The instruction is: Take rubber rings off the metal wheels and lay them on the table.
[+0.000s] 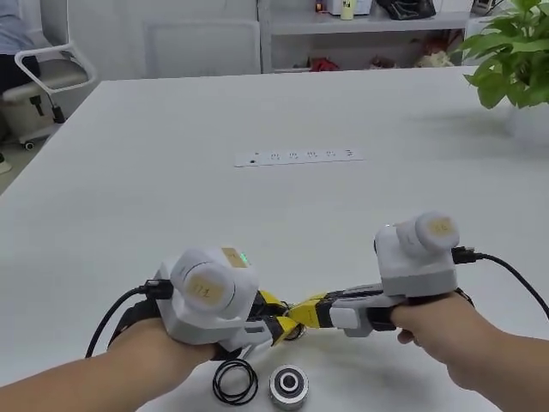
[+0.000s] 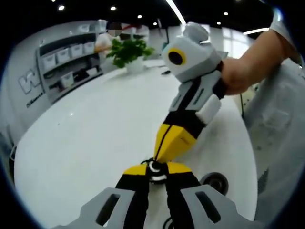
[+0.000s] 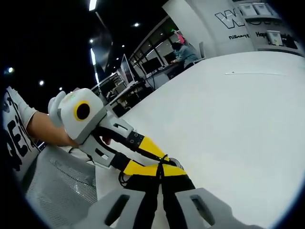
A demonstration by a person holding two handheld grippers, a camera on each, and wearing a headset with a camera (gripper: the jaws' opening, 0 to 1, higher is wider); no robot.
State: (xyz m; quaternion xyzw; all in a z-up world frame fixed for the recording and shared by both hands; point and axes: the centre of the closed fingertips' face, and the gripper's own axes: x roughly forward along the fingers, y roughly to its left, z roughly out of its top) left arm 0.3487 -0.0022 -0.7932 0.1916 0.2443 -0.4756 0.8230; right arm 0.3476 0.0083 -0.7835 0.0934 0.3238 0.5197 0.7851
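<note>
Loose rings [image 1: 235, 380]: thin black rubber loops, lying flat on the table by your left wrist.
Bare wheel [image 1: 289, 385]: small round metal disc with a dark hub, lying just right of those loops.
Left gripper [image 2: 157, 169]: yellow-tipped black jaws clenched on the held wheel.
Held wheel [image 2: 156, 167]: shiny round metal with a dark band at its rim, raised between both tools' tips.
Right gripper [image 3: 161, 171]: your jaws are drawn together against that wheel; whether they pinch the band, you cannot tell.
Table [image 1: 257, 112]: smooth, matte white.
Power strip [image 1: 298, 157]: long flat white bar, well beyond your tools.
</note>
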